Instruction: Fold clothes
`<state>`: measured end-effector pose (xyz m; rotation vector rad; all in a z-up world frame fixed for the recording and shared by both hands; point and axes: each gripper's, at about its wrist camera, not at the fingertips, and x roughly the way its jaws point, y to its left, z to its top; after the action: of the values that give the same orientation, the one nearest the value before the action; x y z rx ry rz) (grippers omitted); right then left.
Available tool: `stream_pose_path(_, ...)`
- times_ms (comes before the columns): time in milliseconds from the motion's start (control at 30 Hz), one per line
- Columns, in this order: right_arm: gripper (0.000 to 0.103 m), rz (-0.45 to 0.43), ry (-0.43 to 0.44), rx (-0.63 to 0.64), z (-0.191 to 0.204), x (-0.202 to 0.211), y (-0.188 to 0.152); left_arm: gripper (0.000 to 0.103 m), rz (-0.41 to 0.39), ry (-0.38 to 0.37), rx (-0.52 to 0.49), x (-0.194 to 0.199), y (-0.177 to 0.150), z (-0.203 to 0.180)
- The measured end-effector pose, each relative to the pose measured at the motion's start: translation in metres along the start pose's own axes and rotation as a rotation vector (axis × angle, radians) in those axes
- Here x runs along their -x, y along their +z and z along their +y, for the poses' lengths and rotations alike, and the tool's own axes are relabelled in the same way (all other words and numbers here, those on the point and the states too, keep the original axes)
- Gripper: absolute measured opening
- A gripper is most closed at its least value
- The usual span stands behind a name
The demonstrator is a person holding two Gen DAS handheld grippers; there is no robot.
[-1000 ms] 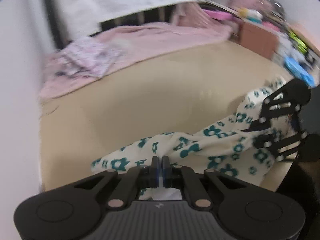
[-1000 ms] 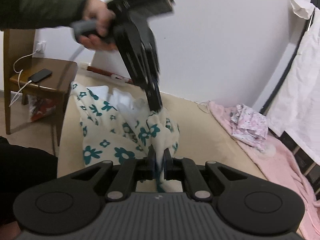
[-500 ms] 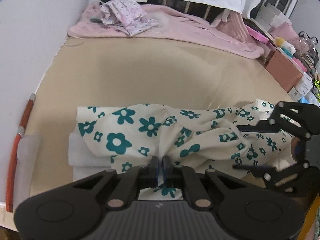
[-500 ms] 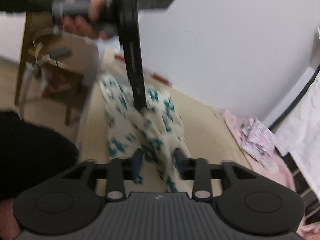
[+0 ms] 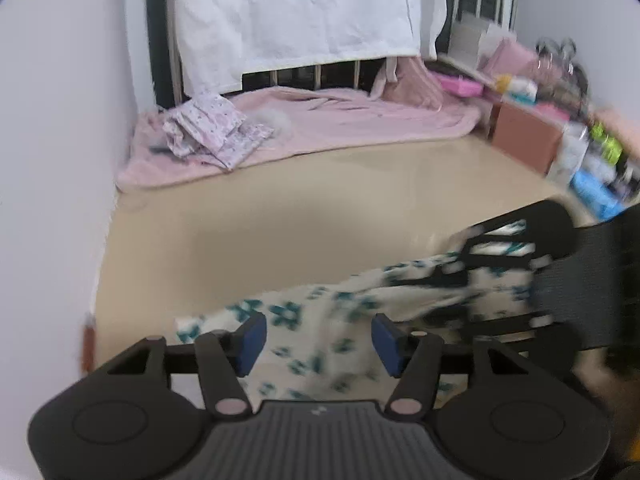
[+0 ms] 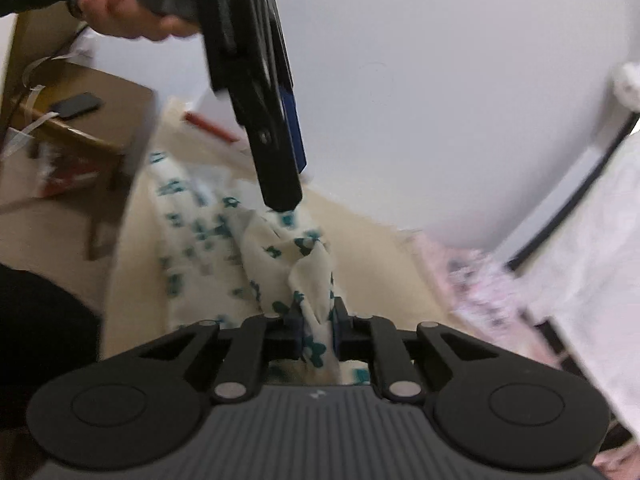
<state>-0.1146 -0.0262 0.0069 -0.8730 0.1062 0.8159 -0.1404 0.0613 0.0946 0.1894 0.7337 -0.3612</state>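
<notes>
Left claw letting go, right claw pinching a fold of the flowered garment on the bed

The cream garment with teal flowers (image 5: 320,320) lies rumpled across the lower middle of the left wrist view, on the tan bed (image 5: 300,208). The left claw (image 5: 316,338) is opening, its blue pads (image 5: 252,336) standing apart on either side of the cloth without pressing it, so that end looks released to settle flat. In the right wrist view the right claw (image 6: 314,322) is closing on a raised ridge of the same fabric at lower centre, and the pads already nip it, probably to carry that edge over for a fold. A hand (image 6: 128,20) at upper left holds the other tool above the cloth. A pink blanket (image 5: 320,120) lies well apart at the head of the bed.
</notes>
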Motion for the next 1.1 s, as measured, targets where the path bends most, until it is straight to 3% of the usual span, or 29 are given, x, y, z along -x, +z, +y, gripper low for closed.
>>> stream_pose_path(67,0.012,-0.005,-0.02,0.016,0.001,0.005,-0.001,0.059,0.022,-0.022,-0.064,-0.021,-0.002,0.003)
stream_pose_path(133,0.011,-0.012,-0.043,0.016,0.001,0.009,-0.003,0.059,0.042,-0.099,-0.078,-0.033,-0.01,0.008)
stream_pose_path(200,0.011,-0.032,-0.076,0.006,0.0,0.015,-0.004,0.059,0.013,-0.197,-0.083,-0.034,-0.019,0.009)
stream_pose_path(267,0.011,-0.061,-0.109,-0.016,-0.003,0.023,-0.004,0.059,-0.025,-0.22,-0.115,-0.031,-0.027,0.006)
stream_pose_path(300,0.011,-0.073,-0.117,-0.023,-0.005,0.025,-0.004,0.056,-0.007,-0.196,-0.113,-0.034,-0.027,0.005)
stream_pose_path(333,0.011,-0.083,-0.122,-0.023,-0.006,0.028,-0.003,0.033,0.011,-0.173,-0.11,-0.037,-0.028,0.003)
stream_pose_path(367,0.011,-0.093,-0.126,-0.02,-0.007,0.031,-0.003,0.002,0.037,-0.173,-0.059,-0.039,-0.025,0.007)
stream_pose_path(433,0.011,-0.094,-0.146,0.004,-0.005,0.034,-0.003,0.004,0.086,-0.173,0.041,-0.042,-0.02,0.015)
stream_pose_path(500,0.011,-0.074,-0.191,0.076,0.004,0.034,-0.003,0.004,0.064,-0.202,0.114,-0.03,-0.015,0.02)
stream_pose_path(600,0.012,-0.015,-0.184,0.161,0.016,0.023,-0.006,0.004,0.061,-0.165,0.132,-0.01,-0.012,0.014)
stream_pose_path(633,0.014,0.002,-0.155,0.177,0.02,0.019,-0.008,0.004,0.074,-0.135,0.13,-0.007,-0.012,0.011)
stream_pose_path(733,0.038,-0.003,-0.008,0.111,0.014,0.022,-0.005,0.004,0.171,-0.051,0.143,-0.017,-0.016,0.009)
stream_pose_path(833,0.041,-0.085,0.118,-0.073,-0.011,0.042,0.0,0.004,0.222,-0.043,0.209,-0.028,-0.024,0.017)
stream_pose_path(867,0.039,-0.108,0.139,-0.144,-0.021,0.046,0.001,0.005,0.216,-0.049,0.229,-0.028,-0.025,0.02)
stream_pose_path(1000,0.006,-0.088,0.158,-0.286,-0.042,0.029,-0.005,0.005,0.197,-0.063,0.312,-0.029,-0.026,0.033)
stream_pose_path(1100,0.005,-0.044,0.243,-0.249,-0.026,0.012,-0.006,0.005,0.178,-0.064,0.391,-0.027,-0.03,0.043)
